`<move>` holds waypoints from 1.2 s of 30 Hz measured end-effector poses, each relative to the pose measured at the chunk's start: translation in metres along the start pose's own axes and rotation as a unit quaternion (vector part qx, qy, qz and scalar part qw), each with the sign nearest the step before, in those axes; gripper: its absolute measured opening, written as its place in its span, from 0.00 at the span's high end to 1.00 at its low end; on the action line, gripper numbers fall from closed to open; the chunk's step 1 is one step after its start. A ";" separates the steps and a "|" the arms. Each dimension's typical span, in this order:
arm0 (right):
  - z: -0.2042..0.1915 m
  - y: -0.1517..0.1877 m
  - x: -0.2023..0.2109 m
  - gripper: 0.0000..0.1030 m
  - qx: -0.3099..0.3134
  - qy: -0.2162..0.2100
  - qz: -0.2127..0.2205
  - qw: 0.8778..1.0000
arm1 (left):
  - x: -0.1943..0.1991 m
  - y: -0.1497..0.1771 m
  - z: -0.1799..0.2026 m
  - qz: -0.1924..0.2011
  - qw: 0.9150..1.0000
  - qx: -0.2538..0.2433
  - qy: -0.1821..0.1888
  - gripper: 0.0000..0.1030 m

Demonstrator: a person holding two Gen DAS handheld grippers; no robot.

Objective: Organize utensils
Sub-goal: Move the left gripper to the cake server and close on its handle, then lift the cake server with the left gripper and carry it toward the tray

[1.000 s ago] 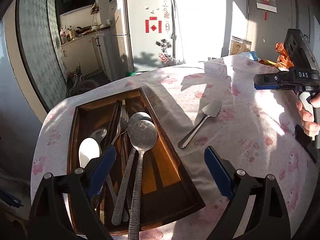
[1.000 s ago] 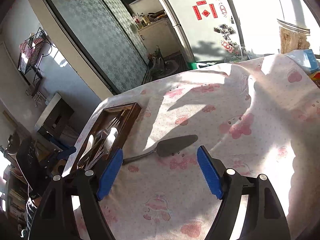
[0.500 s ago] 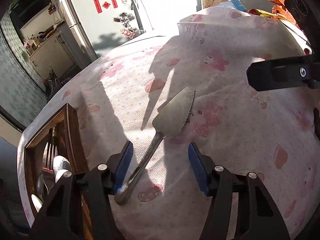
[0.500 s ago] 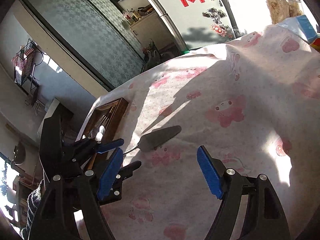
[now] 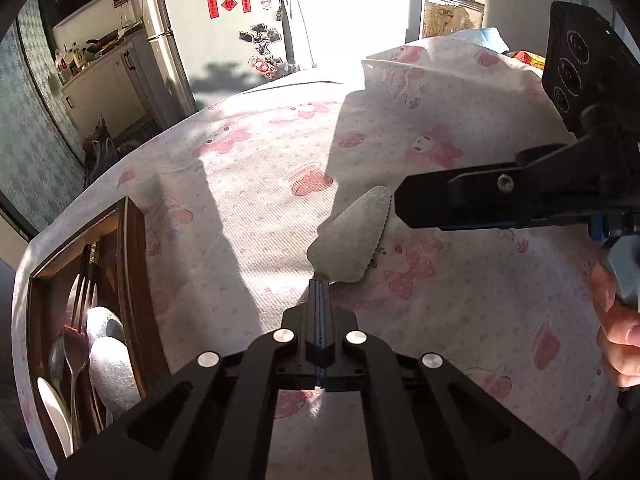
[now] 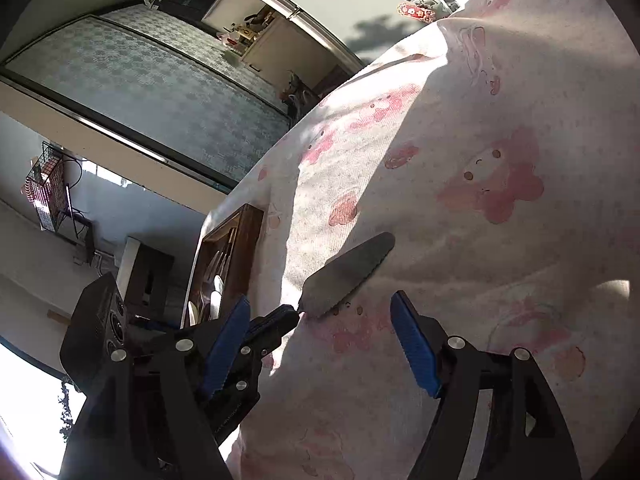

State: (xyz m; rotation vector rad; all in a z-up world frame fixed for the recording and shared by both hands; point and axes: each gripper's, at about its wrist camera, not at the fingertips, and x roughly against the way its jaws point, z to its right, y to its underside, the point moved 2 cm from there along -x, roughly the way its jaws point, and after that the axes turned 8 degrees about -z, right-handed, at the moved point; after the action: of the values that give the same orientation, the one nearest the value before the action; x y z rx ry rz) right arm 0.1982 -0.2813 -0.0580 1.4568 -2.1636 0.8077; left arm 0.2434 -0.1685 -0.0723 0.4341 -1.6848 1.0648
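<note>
A steel cake server lies on the pink-patterned tablecloth, its serrated blade (image 5: 348, 236) pointing away from me. My left gripper (image 5: 320, 290) is shut on the server's handle, which is hidden between the fingers. In the right wrist view the same blade (image 6: 348, 276) sits just ahead of my right gripper (image 6: 320, 320). That gripper's jaws are closing around it, still wide and clear of the metal. The left gripper (image 6: 280, 320) comes in there from the left. A dark wooden utensil tray (image 5: 134, 260) at the left holds spoons, a fork and chopsticks.
A hand (image 5: 616, 340) holds the right gripper's handle at the right edge. A clear jar (image 5: 450, 16) and snack bags stand at the table's far end. The fridge (image 5: 224, 32) is beyond it. The table edge drops off just left of the tray (image 6: 240, 240).
My left gripper swung right from over the tray to the cake server and shut on its handle. My right gripper sank, rolled and drew closer to the blade.
</note>
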 end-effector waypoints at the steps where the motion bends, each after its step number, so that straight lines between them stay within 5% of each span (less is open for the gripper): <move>1: 0.002 -0.001 -0.002 0.31 -0.009 -0.001 0.001 1.000 | 0.000 0.000 0.000 0.001 1.000 0.001 0.001 0.99; 4: 0.004 -0.004 -0.004 0.32 -0.025 -0.008 0.005 1.000 | 0.005 0.001 0.003 0.002 1.000 -0.017 0.005 0.96; 7: 0.003 -0.005 0.001 0.31 -0.022 -0.006 0.012 1.000 | 0.006 0.003 0.007 0.008 0.999 -0.041 -0.027 0.45; 8: 0.003 -0.006 0.003 0.31 -0.022 -0.006 0.014 1.000 | 0.005 0.002 0.006 0.011 0.998 -0.042 -0.034 0.44; 14: 0.010 -0.003 0.010 0.31 -0.024 0.000 0.020 1.000 | -0.008 -0.005 -0.003 0.000 1.000 -0.005 -0.010 0.45; 17: 0.016 -0.005 0.010 0.31 -0.034 -0.002 0.019 0.999 | -0.006 -0.005 0.003 -0.001 1.000 -0.012 0.010 0.66; 20: 0.017 -0.005 0.006 0.31 -0.044 -0.015 0.014 0.999 | -0.005 -0.005 0.010 0.000 1.000 -0.025 -0.001 0.71; 21: 0.015 -0.005 0.004 0.32 -0.045 -0.020 0.012 0.999 | -0.005 -0.005 0.011 -0.002 1.000 -0.024 0.007 0.87; 22: 0.014 -0.005 0.002 0.32 -0.045 -0.021 0.011 0.999 | -0.005 -0.006 0.011 -0.004 1.000 -0.023 0.006 0.90; 25: 0.009 -0.004 0.001 0.32 -0.040 -0.020 0.008 0.999 | -0.004 -0.004 0.015 -0.016 0.999 -0.039 0.032 0.87; 28: 0.007 -0.005 0.002 0.32 -0.037 -0.020 0.011 0.999 | -0.002 0.001 0.016 -0.013 0.998 -0.055 0.011 0.74; 36: 0.008 -0.004 0.002 0.32 -0.042 -0.021 0.009 0.999 | -0.003 0.003 0.011 -0.002 0.999 -0.032 0.015 0.61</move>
State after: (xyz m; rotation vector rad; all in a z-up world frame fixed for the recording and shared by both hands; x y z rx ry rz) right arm 0.2010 -0.2891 -0.0616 1.4249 -2.2171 0.6897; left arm 0.2361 -0.1766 -0.0766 0.3781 -1.6866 1.0077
